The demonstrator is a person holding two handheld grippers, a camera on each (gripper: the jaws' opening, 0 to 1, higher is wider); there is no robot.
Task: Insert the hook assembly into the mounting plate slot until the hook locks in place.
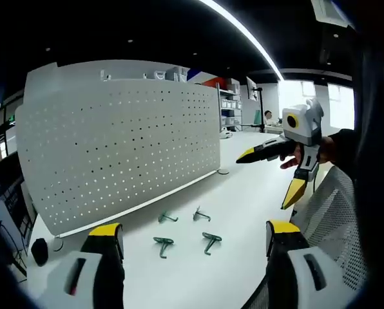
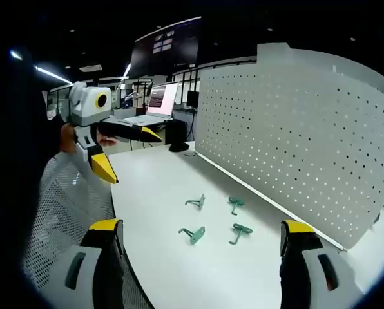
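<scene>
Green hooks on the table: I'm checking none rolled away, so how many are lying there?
4, all loose on the white table before the pegboard: two nearer the board, two nearer the edge. None looks hidden.

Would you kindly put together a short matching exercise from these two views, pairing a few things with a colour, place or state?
Things:
1. pegboard
2. hooks
3. left hand-held gripper
4. laptop

Descriptions:
A. green, lying loose on the table
B. open and empty
C. white, standing upright
D. screen lit, at the far end of the table

Pairs: 1-C, 2-A, 3-B, 4-D
</scene>
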